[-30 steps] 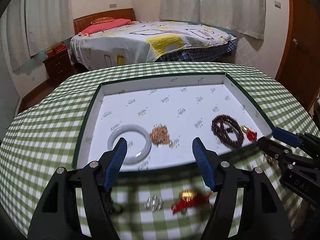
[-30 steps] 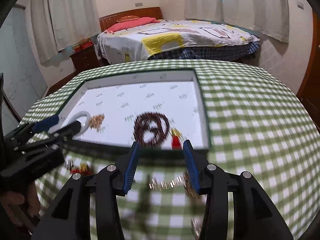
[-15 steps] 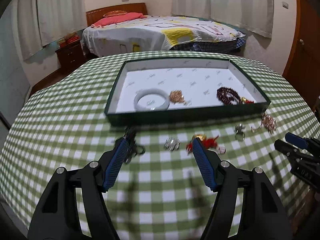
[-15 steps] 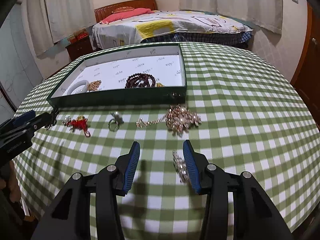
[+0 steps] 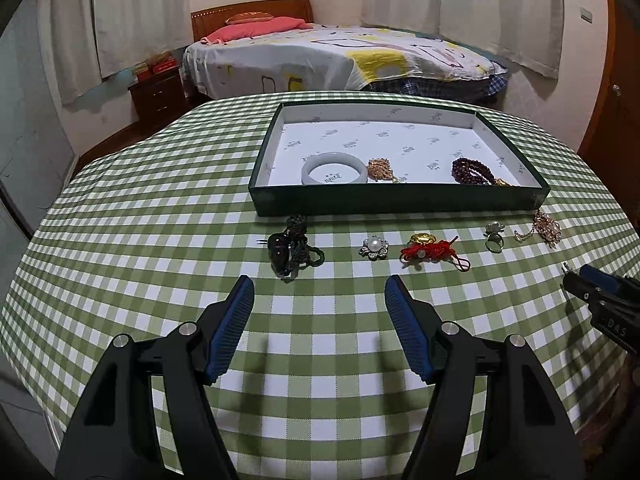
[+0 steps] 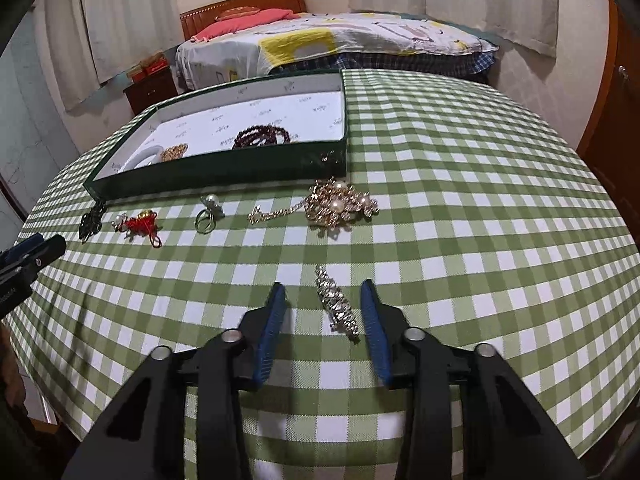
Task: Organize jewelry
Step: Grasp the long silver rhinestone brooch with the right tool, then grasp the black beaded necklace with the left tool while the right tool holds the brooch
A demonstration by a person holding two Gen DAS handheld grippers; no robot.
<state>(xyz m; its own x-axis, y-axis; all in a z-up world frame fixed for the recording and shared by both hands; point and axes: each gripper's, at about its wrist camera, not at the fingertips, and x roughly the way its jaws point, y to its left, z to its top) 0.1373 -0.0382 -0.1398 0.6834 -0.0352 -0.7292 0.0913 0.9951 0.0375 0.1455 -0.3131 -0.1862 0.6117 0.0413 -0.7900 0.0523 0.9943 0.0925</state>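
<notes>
A dark green tray [image 5: 400, 202] with white lining holds a pale bangle [image 5: 334, 168], a gold chain [image 5: 380, 169] and dark red beads [image 5: 472, 170]. In front of it on the checked cloth lie a dark pendant on cord [image 5: 288, 248], a pearl flower brooch [image 5: 374, 247], a red knot charm [image 5: 430, 250], a ring [image 5: 494, 236] and a gold pearl necklace [image 6: 340, 204]. My left gripper [image 5: 319, 284] is open over bare cloth, short of the brooch. My right gripper [image 6: 322, 288] is closing its jaws around a rhinestone clip [image 6: 336, 306]; the pads are not pressing on it.
The round table [image 6: 480, 240] is covered in green check cloth and drops away at the near and right edges. A bed [image 5: 340, 56] and a nightstand [image 5: 156, 92] stand behind the table. My right gripper's tips [image 5: 576, 276] show at the right edge of the left wrist view.
Both grippers have drawn back from the tray toward the near side of the table. The right jaws have narrowed around the rhinestone clip. The left jaws keep the same width.
</notes>
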